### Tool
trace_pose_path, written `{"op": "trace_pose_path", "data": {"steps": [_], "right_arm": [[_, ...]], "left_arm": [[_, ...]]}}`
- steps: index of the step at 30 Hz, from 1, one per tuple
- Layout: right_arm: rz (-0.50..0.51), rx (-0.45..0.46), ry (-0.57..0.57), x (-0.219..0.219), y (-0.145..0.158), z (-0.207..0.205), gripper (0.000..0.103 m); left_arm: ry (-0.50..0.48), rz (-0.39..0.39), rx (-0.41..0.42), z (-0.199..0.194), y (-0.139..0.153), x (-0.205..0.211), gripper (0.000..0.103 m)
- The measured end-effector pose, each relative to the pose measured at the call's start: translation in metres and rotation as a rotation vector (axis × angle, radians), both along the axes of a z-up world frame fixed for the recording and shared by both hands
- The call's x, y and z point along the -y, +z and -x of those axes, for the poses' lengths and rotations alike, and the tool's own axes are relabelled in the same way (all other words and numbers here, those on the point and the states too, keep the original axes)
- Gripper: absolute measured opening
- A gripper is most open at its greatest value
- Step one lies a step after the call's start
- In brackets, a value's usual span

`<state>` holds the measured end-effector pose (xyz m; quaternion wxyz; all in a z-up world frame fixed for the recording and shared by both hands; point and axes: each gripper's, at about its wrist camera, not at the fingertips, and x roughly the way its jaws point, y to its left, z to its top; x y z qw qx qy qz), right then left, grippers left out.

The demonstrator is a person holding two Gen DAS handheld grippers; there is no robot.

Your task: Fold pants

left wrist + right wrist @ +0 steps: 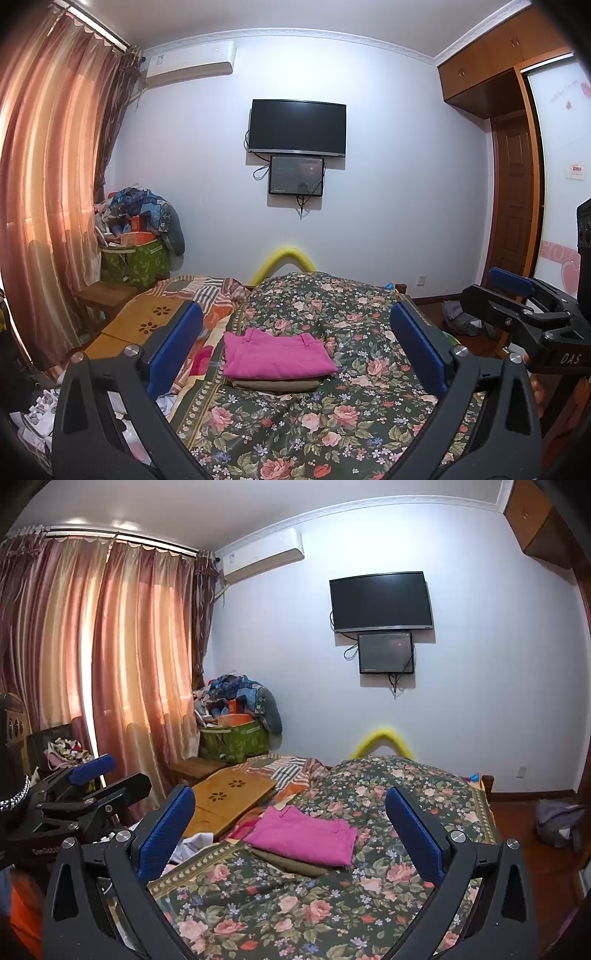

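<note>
Pink pants (275, 354) lie folded into a neat rectangle on the floral bed cover (295, 424), stacked on a folded olive-brown garment (275, 384). My left gripper (295, 347) is raised above the bed in front of the stack, open, with nothing between its blue pads. In the right wrist view the pink pants (304, 836) rest on the olive garment (291, 864), and my right gripper (291, 830) is open too and holds nothing. Each gripper shows at the edge of the other's view: the right gripper (524, 310) on the right, the left gripper (85, 786) on the left.
A wooden lap desk (225, 801) and striped bedding (207, 291) lie on the bed's left part. A green bag piled with clothes (136, 243) stands in the corner by the curtain (48, 192). A TV (297, 127) hangs on the far wall. A wardrobe (554, 147) is at right.
</note>
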<state>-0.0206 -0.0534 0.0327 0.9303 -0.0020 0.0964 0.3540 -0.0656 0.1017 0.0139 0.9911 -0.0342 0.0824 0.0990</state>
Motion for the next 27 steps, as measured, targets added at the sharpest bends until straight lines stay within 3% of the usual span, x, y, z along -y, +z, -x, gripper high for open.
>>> {"op": "trace_pose_path", "data": {"steps": [27], "right_arm": [[0.004, -0.002, -0.006, 0.0081, 0.0009, 0.0027, 0.103]], "left_arm": [[-0.023, 0.009, -0.010, -0.0053, -0.0025, -0.0043, 0.103]]}}
